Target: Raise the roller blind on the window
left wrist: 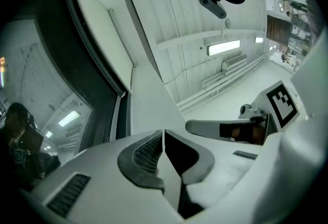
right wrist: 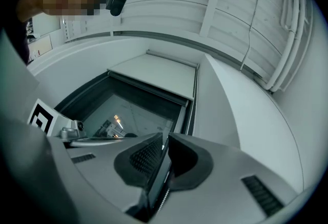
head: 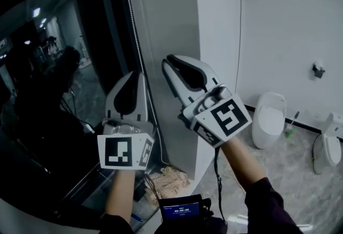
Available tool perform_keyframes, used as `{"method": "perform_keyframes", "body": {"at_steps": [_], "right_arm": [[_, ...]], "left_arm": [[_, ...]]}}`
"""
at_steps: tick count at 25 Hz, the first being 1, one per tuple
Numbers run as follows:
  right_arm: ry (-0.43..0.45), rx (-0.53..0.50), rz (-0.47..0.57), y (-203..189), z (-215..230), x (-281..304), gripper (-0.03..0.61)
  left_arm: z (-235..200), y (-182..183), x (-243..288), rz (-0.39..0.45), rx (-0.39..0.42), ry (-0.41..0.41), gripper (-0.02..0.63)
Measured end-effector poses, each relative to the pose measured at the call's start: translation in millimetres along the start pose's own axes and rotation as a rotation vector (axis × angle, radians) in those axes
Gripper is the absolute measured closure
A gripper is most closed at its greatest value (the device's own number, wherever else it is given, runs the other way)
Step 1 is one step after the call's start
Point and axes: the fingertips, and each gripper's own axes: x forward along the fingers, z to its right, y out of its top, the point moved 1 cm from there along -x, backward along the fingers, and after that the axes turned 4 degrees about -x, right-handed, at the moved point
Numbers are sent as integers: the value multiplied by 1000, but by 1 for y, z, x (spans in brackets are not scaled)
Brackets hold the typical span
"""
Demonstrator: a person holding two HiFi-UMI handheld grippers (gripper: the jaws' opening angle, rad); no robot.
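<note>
Up at the window frame, the head view shows the left gripper and right gripper beside the bead chain. I judge a pull-down stroke is in hand, and the next move wants a higher grip. A white floor vessel hides its contents. Left gripper view: jaws together, chain possibly pinched. Right gripper view: jaws clamped on the chain's beads, and the roller blind sits high over dark glass.
</note>
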Motion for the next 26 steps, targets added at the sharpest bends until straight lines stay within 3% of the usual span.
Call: {"method": "perform_keyframes", "body": {"at_steps": [2,26], "right_arm": [[-35,-14,-29,-4,4,0,569],[-53,-51,-59,-2,3,-1,570]], "left_arm": [[2,2,4,-2,15,-8,595],[0,7,18,-15,17,-5,596]]}}
